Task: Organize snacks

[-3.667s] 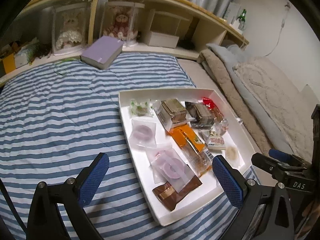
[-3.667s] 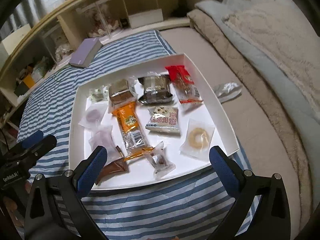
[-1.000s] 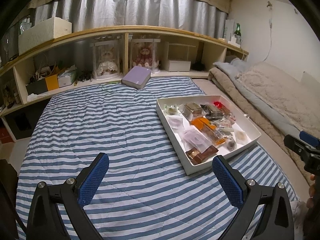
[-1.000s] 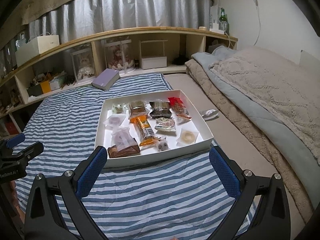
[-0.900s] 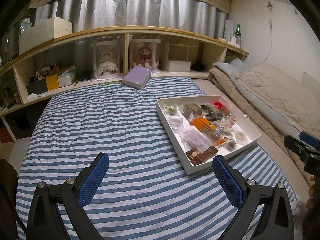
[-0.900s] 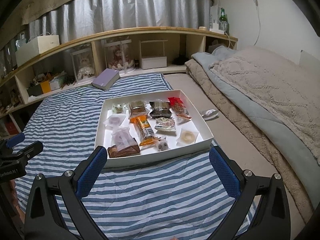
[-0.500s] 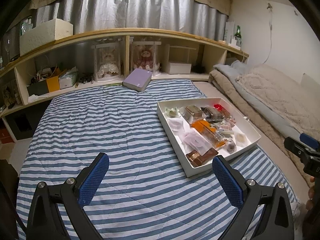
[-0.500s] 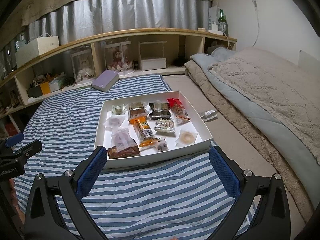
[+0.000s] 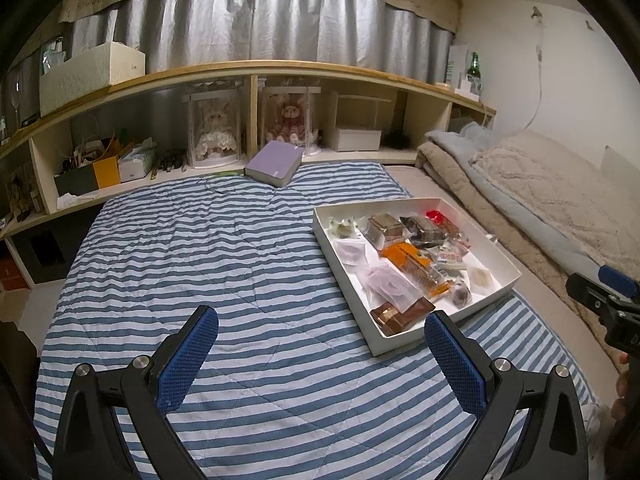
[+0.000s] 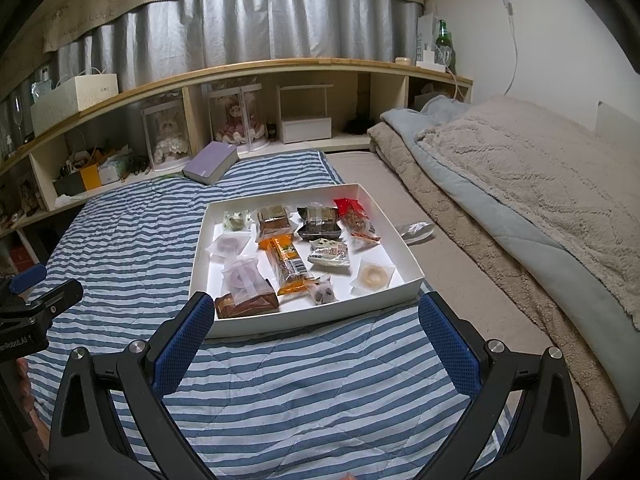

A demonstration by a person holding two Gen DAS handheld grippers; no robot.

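Risk notes, big → small.

Bed w/ striped quilt [image 10: 120, 240]: soft, uneven base. If I lean on it near the white tray [image 10: 404, 240], the tray could tilt and the packs slide into a pile.

Tray sits on the quilt, its right edge over the beige sheet. Snacks are all inside it exc. one silver wrapper [image 10: 416, 230] lying on the sheet just beside the right wall. Easy to miss; I'd count that as unfinished.

My left gripper [image 9: 320, 352]: released, nothing betw. the pads, hovering over bare quilt, tray off to its right. My right gripper [image 10: 316, 334]: also spread wide and empty, tray's near wall just ahead.

Packs overlap: orange bar [image 10: 286, 264] lies across the middle, touching the brown pack [image 10: 246, 306] and the small clear one [image 10: 322, 290]. Grabbing one prob. drags a neighbour.

Clear pouches w/ purple rings [image 10: 240, 276] and the pale donut pack [image 10: 374, 276]: thin, slippery film. Pads may pinch film only and drop it, or crush the contents if I clamp hard.

Tray wall is low; coming in flat w/ the right fingertips could shove the whole tray away.
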